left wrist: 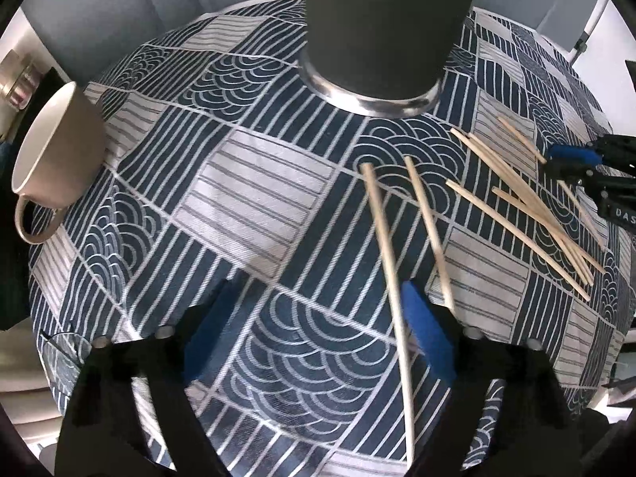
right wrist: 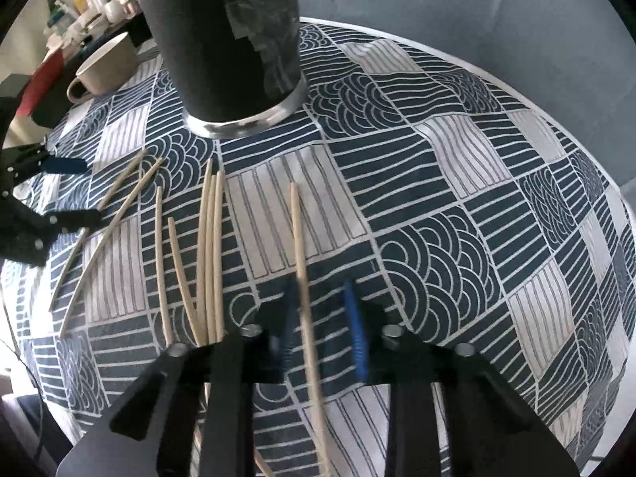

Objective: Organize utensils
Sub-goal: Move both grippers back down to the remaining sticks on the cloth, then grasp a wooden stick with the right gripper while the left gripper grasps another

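My right gripper [right wrist: 322, 326] is spread wide around one chopstick [right wrist: 302, 262], whose long axis points ahead toward the dark tumbler [right wrist: 226, 47]; my left gripper [left wrist: 318, 326], also wide, hovers beside another chopstick [left wrist: 387, 254].

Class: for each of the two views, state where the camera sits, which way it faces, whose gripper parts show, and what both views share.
Left wrist: behind the left gripper, facing the tumbler; right gripper at right.
Right wrist: behind the right gripper, facing the tumbler; left gripper at left.
Shared: tumbler, chopsticks, mug, tablecloth.
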Available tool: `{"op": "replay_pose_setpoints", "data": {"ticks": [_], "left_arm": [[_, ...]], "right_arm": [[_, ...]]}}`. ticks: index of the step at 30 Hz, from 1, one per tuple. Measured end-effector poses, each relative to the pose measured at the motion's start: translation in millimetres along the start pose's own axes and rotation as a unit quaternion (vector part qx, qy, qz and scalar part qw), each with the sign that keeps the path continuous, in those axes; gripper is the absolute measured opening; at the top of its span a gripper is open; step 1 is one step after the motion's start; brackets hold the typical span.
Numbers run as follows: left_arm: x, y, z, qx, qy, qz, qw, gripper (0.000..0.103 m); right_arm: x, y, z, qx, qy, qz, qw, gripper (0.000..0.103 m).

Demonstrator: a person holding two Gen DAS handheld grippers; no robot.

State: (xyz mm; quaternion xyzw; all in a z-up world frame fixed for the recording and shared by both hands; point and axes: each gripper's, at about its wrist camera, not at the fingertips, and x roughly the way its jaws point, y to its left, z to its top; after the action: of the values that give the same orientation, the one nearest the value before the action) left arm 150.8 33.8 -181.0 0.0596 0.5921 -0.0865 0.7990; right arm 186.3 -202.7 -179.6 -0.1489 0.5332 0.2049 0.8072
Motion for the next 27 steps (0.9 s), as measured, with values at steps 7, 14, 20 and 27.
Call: {"op": "replay_pose_setpoints", "data": {"ticks": [7, 14, 20, 27], "left_arm": [[-9, 19, -5, -0.017, -0.002, 0.004, 0.9998, 0.042], [-15, 39, -14, -0.057, 0.008, -0.012, 0.9983, 0.005], [-19, 57, -22, -0.097, 0.026, -0.032, 0.9944, 0.005], [-44, 76, -20, -0.121, 0.008, -0.031, 0.9922, 0.005]], "right_arm": [[-4, -11, -6, 0.017, 0.003, -0.011, 1.0, 0.004], [-9, -31, -18, 0.083, 0.011, 0.016, 0.996, 0.004], [-28, -47, -31, 0.13, -0.011, 0.033, 0.991, 0.004], [-64, -54, -25, 0.145, -0.06, 0.038, 0.987, 0.005]]}}
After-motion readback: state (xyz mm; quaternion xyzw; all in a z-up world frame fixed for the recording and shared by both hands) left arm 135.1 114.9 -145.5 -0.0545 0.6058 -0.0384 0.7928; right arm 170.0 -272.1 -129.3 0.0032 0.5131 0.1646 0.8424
